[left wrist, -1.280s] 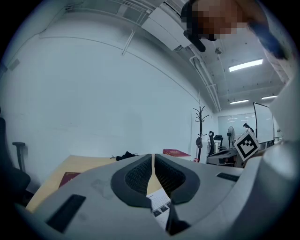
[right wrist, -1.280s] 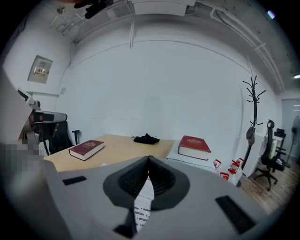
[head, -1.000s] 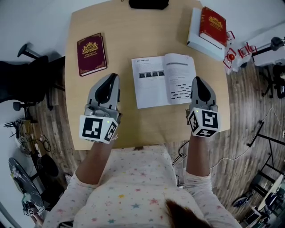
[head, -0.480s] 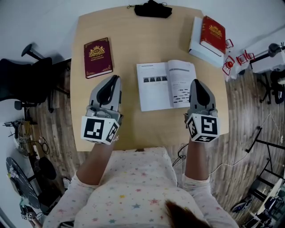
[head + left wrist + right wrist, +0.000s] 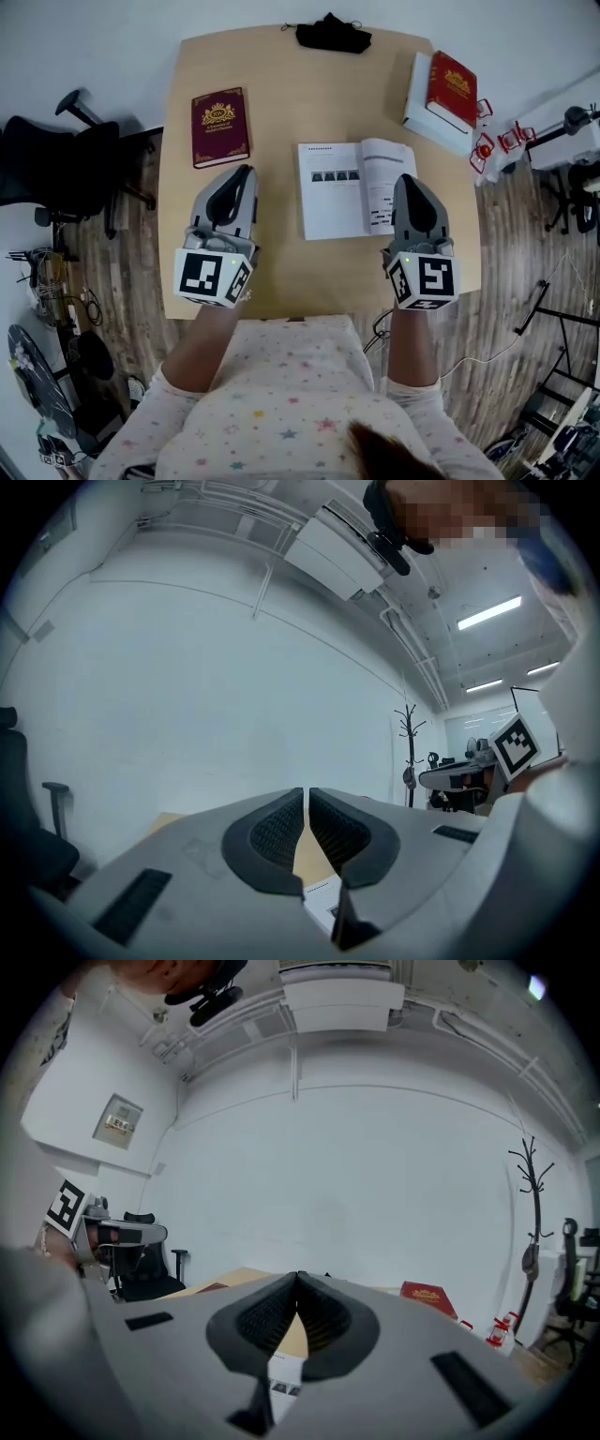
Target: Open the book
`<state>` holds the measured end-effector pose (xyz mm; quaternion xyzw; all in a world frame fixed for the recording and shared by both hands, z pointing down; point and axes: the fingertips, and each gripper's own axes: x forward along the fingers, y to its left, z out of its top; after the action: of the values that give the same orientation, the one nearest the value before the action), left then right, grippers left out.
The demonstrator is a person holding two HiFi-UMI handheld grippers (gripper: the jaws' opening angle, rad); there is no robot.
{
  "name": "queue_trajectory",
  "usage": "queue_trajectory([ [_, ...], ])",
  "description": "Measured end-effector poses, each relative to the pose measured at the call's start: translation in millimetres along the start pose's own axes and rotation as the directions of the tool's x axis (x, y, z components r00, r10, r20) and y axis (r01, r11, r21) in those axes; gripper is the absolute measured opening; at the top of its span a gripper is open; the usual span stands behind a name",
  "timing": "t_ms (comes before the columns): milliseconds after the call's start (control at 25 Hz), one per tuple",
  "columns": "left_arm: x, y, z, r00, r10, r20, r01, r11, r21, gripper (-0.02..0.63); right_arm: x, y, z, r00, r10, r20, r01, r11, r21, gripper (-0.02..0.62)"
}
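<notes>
The book [image 5: 342, 192] lies open just left of your right gripper [image 5: 407, 180], which has drifted in over its right edge, and right of your left gripper [image 5: 244, 172]. Both grippers' jaws are together and empty. The opening looks done.

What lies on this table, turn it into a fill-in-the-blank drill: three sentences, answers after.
1. The middle book lies ____, its printed pages facing up.
2. The red book rests on a ____ block.
3. The left tongs and right tongs are both ____, holding nothing.
Missing words: open; white; shut.
</notes>
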<state>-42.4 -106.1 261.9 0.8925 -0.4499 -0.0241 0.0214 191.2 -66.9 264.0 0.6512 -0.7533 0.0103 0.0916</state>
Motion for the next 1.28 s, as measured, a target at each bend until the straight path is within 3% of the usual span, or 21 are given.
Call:
queue_trajectory([
  [680,-18,18,14,0.999,0.048,0.026,-0.048,0.999,0.015,0.026,6,46,38,0.991,0.115,0.072,-0.113,0.993,-0.023,0.0],
  [1280,-18,24,14,0.998,0.059,0.024,-0.06,0.998,0.012,0.026,13,52,52,0.987,0.123,0.099,-0.121,0.992,-0.019,0.0],
])
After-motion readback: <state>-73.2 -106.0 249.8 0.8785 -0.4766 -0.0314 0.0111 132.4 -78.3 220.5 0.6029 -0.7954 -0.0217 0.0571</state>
